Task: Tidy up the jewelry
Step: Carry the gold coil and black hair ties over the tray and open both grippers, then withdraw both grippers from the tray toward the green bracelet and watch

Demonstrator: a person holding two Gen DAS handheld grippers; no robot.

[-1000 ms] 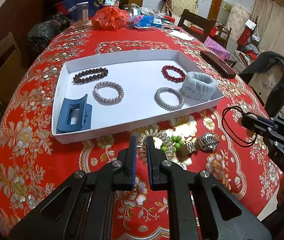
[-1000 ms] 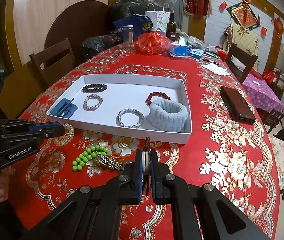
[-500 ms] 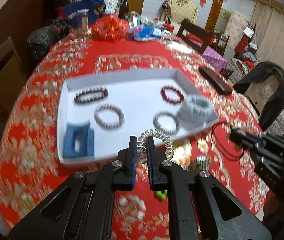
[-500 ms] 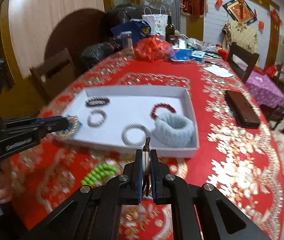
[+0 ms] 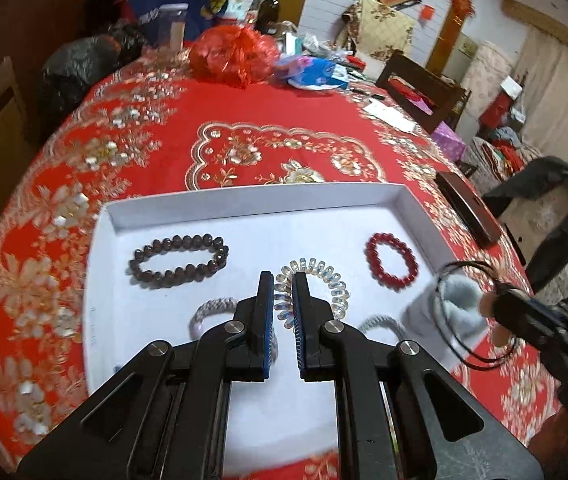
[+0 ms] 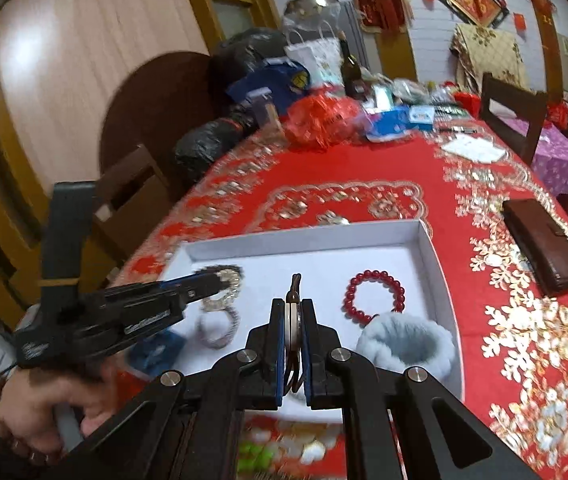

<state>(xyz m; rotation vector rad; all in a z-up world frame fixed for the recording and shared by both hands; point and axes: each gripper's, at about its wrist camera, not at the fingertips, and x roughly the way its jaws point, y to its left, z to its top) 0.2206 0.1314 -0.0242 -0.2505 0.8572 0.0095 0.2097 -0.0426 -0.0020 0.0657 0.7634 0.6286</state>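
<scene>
My left gripper [image 5: 283,280] is shut on a clear spiral coil bracelet [image 5: 324,284] and holds it over the middle of the white tray [image 5: 252,200]. It also shows in the right wrist view [image 6: 226,280]. My right gripper [image 6: 294,304] is shut on a thin black cord necklace [image 5: 460,320] with a small pendant [image 6: 294,288], above the tray's near right part. In the tray lie a dark bead bracelet [image 5: 178,258], a red bead bracelet [image 5: 392,258], two silver bracelets [image 5: 208,312], a grey fluffy band [image 6: 408,340] and a blue hair clip [image 6: 156,350].
Green beads [image 6: 254,454] lie on the red tablecloth in front of the tray. A brown wallet [image 6: 542,248] lies to the tray's right. Bags, a red bundle [image 5: 232,54] and a bottle crowd the far end. Chairs stand around the table.
My left gripper lifted the coil bracelet off the tablecloth and carried it forward over the tray. My right gripper moved forward with the cord necklace to the tray's near right.
</scene>
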